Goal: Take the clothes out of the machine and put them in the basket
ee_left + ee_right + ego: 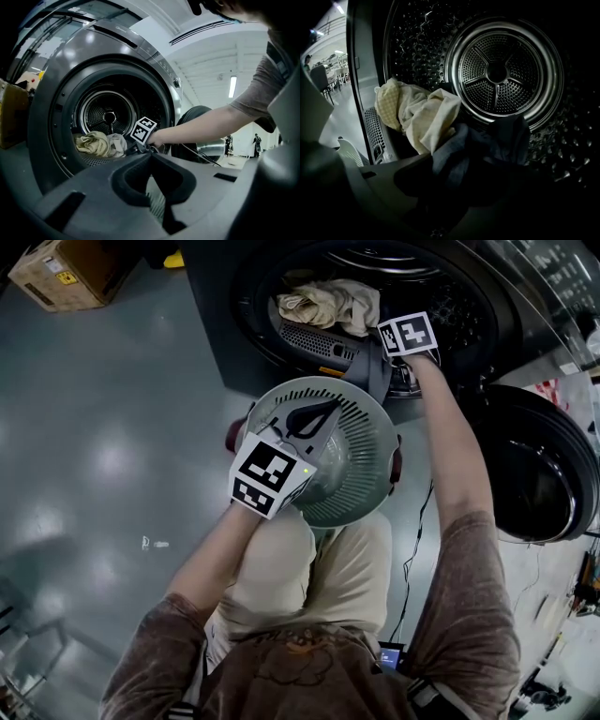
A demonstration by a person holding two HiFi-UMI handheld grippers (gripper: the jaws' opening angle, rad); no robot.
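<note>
Right gripper view: a dark garment (480, 147) seems pinched by the right gripper (457, 176); the basket (361, 470) is clamped by the left gripper (150, 159).

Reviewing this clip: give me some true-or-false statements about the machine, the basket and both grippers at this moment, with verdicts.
1. The machine's door stands open. True.
2. The left gripper reaches into the drum. False: it stays outside, clamped on the grey slotted basket; the right gripper is the one in the drum.
3. A dark blue garment sits between the right gripper's jaws. True.
4. That garment is the only laundry in the drum. False: a cream cloth lies beside it, near the opening.
5. The basket rests on the floor. False: it is held up in front of the person's lap.
</note>
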